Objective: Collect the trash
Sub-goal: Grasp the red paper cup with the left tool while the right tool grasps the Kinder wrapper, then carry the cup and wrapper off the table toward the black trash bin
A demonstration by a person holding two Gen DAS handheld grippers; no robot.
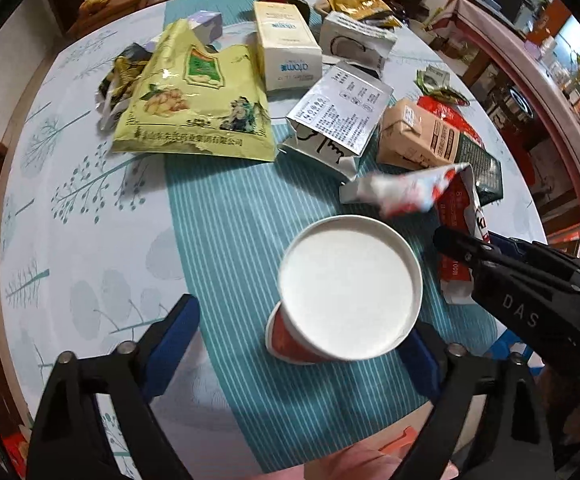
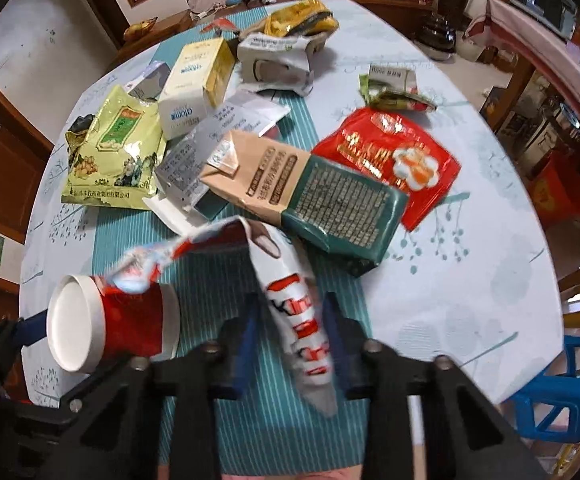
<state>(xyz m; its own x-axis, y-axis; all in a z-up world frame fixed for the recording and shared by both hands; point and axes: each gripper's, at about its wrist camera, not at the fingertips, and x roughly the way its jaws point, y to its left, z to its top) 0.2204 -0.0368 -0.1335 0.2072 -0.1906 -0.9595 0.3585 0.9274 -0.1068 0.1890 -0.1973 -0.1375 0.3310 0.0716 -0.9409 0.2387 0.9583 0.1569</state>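
We work around the paper cup (image 1: 349, 288) on the table (image 1: 90, 240). It is light, thin-walled and crushable, so we take it across the red wall below the rim. Our left gripper (image 1: 301, 344) straddles it, wide open, pointing steeply down. Just right of the cup, our right gripper (image 2: 290, 320) has narrowed around the limp, slippery white-and-red wrapper (image 2: 293, 312); whether the pads press it we cannot tell.

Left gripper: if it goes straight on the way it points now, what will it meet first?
Most likely the red paper cup, standing between the open jaws of the left gripper, white inside facing up. Beneath it lies the striped tablecloth. Depth is hard to judge.
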